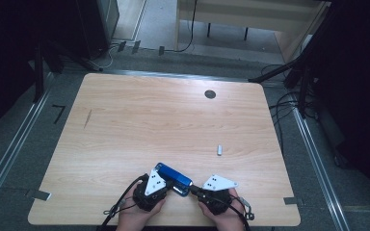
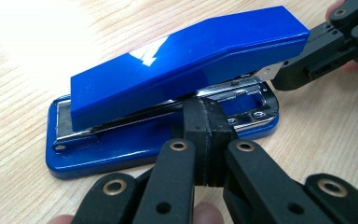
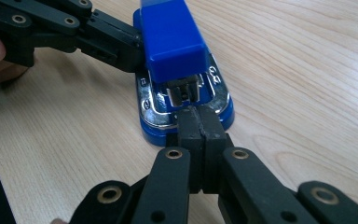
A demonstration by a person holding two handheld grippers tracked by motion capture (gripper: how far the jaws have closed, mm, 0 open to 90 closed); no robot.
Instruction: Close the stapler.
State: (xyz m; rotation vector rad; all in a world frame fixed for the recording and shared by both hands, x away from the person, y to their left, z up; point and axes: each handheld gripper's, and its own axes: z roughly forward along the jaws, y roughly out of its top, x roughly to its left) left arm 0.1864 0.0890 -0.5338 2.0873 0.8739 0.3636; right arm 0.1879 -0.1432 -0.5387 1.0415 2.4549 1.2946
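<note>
A blue stapler [image 1: 173, 174] lies near the table's front edge with its top arm [image 2: 186, 60] raised off the base [image 2: 121, 149]. My left gripper [image 1: 168, 186] is shut. Its joined tips [image 2: 204, 109] press against the stapler's long side, at the metal channel under the raised arm. My right gripper [image 1: 193, 191] is shut too. Its tips [image 3: 196, 119] rest on the chrome plate [image 3: 154, 109] at the stapler's end, just below the metal magazine mouth [image 3: 184, 92]. Nothing shows between either pair of jaws. A hand holds each gripper at the bottom of the high view.
A small silver cylinder [image 1: 218, 149] lies on the wooden table [image 1: 139, 120], to the right of the middle. A dark round grommet [image 1: 210, 94] sits near the far edge. Cables and stand legs lie on the floor around the table.
</note>
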